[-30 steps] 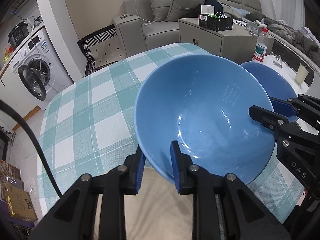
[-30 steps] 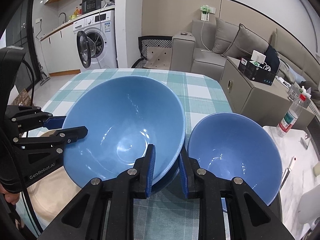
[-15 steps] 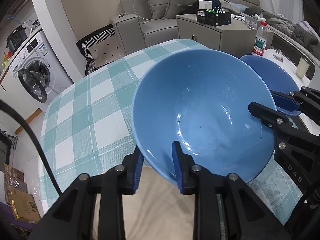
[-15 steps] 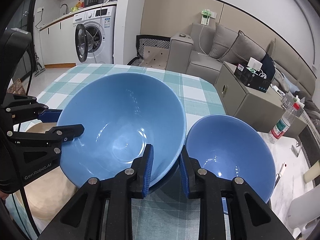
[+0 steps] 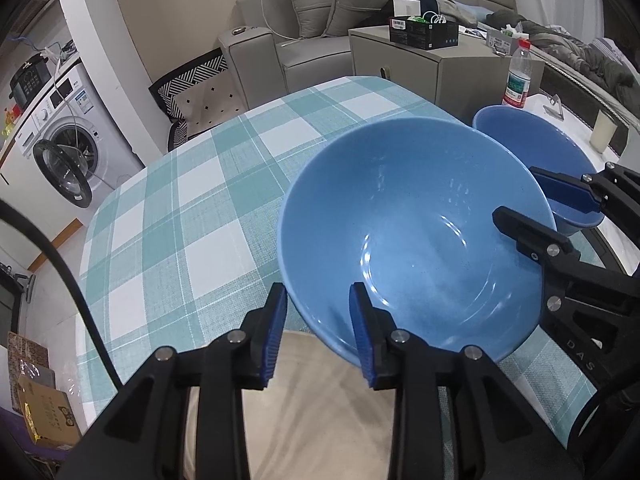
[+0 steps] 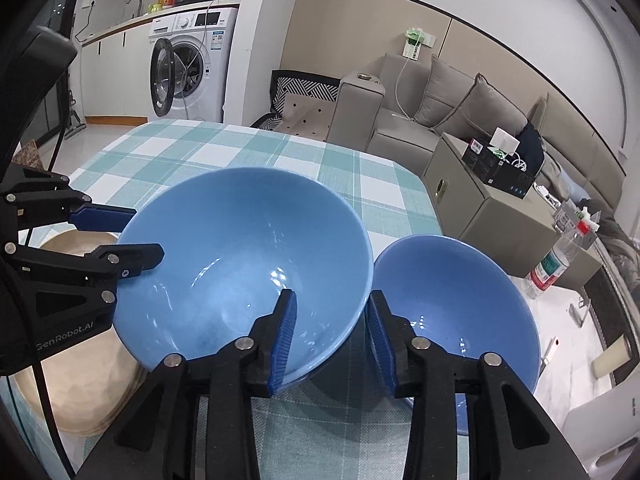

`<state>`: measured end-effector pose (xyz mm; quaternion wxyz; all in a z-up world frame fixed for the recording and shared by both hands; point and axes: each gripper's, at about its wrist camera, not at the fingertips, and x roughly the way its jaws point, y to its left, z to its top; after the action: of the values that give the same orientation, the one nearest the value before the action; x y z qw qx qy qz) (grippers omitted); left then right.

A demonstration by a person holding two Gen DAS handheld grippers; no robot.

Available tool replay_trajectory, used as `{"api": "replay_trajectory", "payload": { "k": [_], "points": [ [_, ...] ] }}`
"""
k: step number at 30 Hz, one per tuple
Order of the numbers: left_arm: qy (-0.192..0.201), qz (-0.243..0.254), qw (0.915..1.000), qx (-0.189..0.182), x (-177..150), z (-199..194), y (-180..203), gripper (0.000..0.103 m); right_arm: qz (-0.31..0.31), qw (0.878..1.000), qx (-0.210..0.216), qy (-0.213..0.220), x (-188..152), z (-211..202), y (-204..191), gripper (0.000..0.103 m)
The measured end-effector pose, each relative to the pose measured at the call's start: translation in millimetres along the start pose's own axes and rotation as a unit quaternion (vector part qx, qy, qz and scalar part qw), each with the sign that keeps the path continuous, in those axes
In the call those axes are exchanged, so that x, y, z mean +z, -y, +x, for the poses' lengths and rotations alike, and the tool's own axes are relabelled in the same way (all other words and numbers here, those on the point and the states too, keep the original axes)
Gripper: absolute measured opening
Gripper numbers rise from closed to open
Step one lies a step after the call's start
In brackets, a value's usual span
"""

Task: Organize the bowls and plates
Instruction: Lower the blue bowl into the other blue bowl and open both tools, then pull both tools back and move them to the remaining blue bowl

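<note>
Both grippers have just been opening while astride the rim of the large bowl [image 5: 416,240]. The left gripper [image 5: 320,332] straddles the rim at the bowl's near-left side; its fingers [image 5: 362,332] now stand apart, with clear gaps between each pad and the wall. The right gripper [image 6: 332,336] straddles the rim on the opposite side, one finger inside the bowl and one outside, and its pads likewise show a gap to the wall. Both are therefore released, with the rim between the fingers but not pressed.

Judged from this, the large bowl is set down and let go. It sits near the near edge of the worktop [image 5: 192,208], over a beige plate [image 6: 80,380]; whether its base rests fully on that plate cannot be told. It appears somewhat tilted.

The small bowl [image 6: 452,304] stands just beside the large bowl toward the right edge of the worktop, rims close or touching. The right gripper's outer finger sits in the narrow space between the two bowls, so withdrawal calls for a straight pull back and up to avoid nudging either. A likely next step is nesting the small bowl into the large one.

The far half of the checked worktop carries nothing visible. A bottle [image 5: 518,76] and a cup [image 5: 602,134] stand on a separate white surface beyond the right edge.
</note>
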<state>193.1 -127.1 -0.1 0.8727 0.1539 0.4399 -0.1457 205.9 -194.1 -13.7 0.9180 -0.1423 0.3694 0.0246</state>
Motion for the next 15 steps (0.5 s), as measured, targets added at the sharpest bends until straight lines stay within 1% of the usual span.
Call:
{"api": "replay_trajectory", "payload": {
  "k": [2,5,7,9,10,11,12,14,15],
  "points": [
    [0.0,-0.004,1.0,-0.003,0.0,0.0,-1.2,0.032,-0.007,1.0,0.006,0.002,-1.1,-0.8,-2.5,0.048],
    [0.0,-0.006,1.0,-0.007,-0.6,-0.2,-2.5,0.033,-0.008,1.0,0.014,0.004,-1.9,-1.6,-0.8,0.049],
    [0.0,-0.008,0.9999,-0.013,-1.3,-0.9,-3.7,0.034,0.0,1.0,0.029,0.005,-2.8,-2.4,3.6,0.051],
    [0.004,-0.016,0.9996,-0.024,-1.9,-3.0,-5.7,0.038,0.009,0.999,0.047,0.005,-3.4,-3.8,7.0,0.052],
    [0.005,-0.02,0.9993,-0.03,-2.1,-3.9,-6.5,0.039,0.013,0.998,0.056,0.006,-4.0,-5.5,9.1,0.055],
    [0.008,-0.024,0.999,-0.038,-2.1,-5.3,-7.4,0.043,0.017,0.997,0.068,0.01,-4.4,-7.9,11.5,0.061],
    [0.011,-0.028,0.9985,-0.045,-2.2,-7.4,-8.5,0.047,0.021,0.997,0.079,0.015,-4.8,-10.7,13.3,0.064],
    [0.017,-0.037,0.9977,-0.055,-1.9,-11.4,-10.1,0.049,0.028,0.995,0.096,0.025,-5.1,-16.7,17.2,0.072],
    [0.02,-0.043,0.9971,-0.06,-1.7,-13.5,-11.1,0.05,0.031,0.994,0.102,0.029,-5.1,-20.0,19.5,0.074]
  ]
}}
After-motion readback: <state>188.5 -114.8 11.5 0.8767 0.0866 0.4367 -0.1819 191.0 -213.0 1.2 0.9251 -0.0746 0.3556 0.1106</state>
